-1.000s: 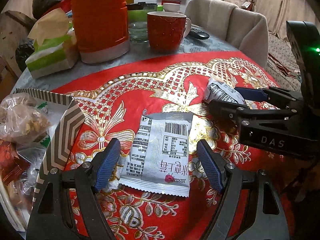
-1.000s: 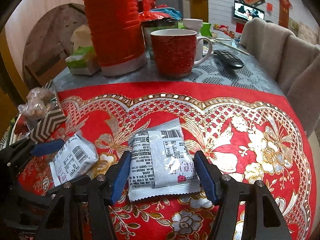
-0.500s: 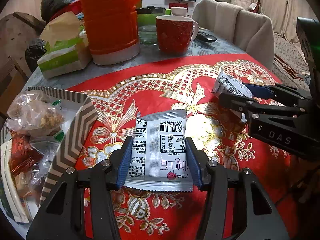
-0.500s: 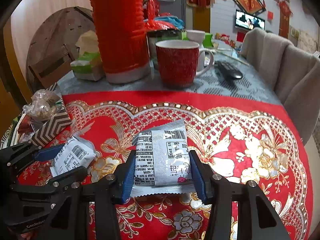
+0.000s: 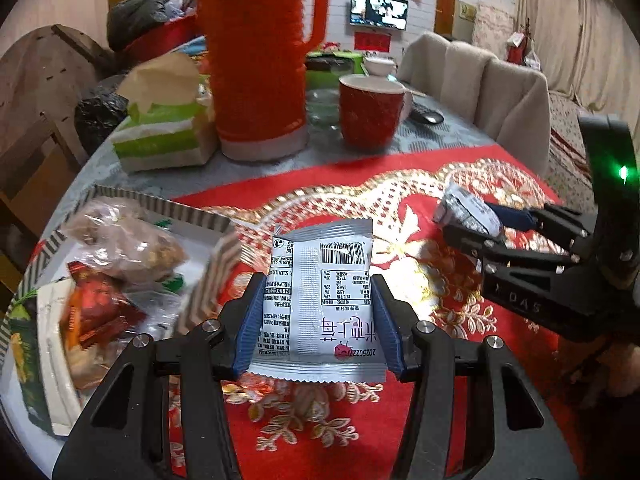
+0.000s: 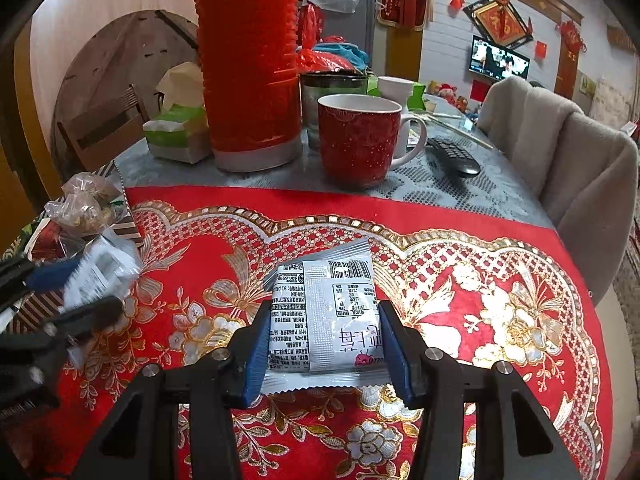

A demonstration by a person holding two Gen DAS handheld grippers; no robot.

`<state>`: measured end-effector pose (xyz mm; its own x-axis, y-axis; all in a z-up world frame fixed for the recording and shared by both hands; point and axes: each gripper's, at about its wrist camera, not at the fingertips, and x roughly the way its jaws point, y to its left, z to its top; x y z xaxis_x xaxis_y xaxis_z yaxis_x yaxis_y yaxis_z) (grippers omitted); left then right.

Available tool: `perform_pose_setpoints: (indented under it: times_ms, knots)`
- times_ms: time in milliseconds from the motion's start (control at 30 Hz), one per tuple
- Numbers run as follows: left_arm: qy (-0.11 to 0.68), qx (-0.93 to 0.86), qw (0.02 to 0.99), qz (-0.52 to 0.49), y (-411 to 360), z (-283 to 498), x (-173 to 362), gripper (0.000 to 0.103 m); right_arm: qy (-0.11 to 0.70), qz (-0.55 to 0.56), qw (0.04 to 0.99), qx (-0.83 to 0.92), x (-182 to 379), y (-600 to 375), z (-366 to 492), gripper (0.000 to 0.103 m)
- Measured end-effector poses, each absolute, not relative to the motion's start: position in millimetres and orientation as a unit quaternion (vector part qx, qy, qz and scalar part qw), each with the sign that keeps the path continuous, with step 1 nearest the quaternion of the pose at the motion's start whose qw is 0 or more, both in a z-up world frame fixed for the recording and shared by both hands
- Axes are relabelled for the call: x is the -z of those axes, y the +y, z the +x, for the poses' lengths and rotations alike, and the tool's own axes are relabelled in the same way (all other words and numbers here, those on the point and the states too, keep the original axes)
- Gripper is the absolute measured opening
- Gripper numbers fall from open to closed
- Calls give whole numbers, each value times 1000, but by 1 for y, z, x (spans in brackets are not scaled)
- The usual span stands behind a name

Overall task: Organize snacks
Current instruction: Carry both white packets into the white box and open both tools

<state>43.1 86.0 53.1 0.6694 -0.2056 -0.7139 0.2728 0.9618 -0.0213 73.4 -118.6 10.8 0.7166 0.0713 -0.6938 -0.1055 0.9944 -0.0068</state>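
Note:
My left gripper [image 5: 318, 322] is shut on a silver snack packet [image 5: 320, 292], held above the red cloth next to the striped snack box [image 5: 216, 276]. My right gripper [image 6: 324, 348] is shut on a second silver snack packet [image 6: 324, 312], lifted over the cloth. The right gripper with its packet [image 5: 466, 208] also shows at the right of the left wrist view. The left gripper and its blurred packet [image 6: 100, 268] show at the left of the right wrist view. The box holds several bagged snacks [image 5: 128, 244].
A red thermos [image 6: 248, 64], a red mug [image 6: 358, 140], a green tissue pack [image 6: 180, 132] and a remote [image 6: 454, 156] stand at the back of the table. A chair with a grey throw [image 6: 568, 152] is at the right. The red and gold cloth [image 6: 480, 300] covers the near table.
Both grippers closed on their packets and lifted them off the cloth. The left gripper has moved left toward the striped box.

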Motion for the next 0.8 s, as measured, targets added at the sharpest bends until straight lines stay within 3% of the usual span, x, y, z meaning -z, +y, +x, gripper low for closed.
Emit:
perform_pose_setpoints:
  times_ms: [467, 800]
  knots:
    - [360, 106, 927, 2, 143, 24, -80, 51, 329, -79, 941, -10, -21, -104, 58, 49]
    - [349, 121, 927, -62, 215, -5, -105, 51, 303, -59, 950, 36, -29, -113, 49, 49]
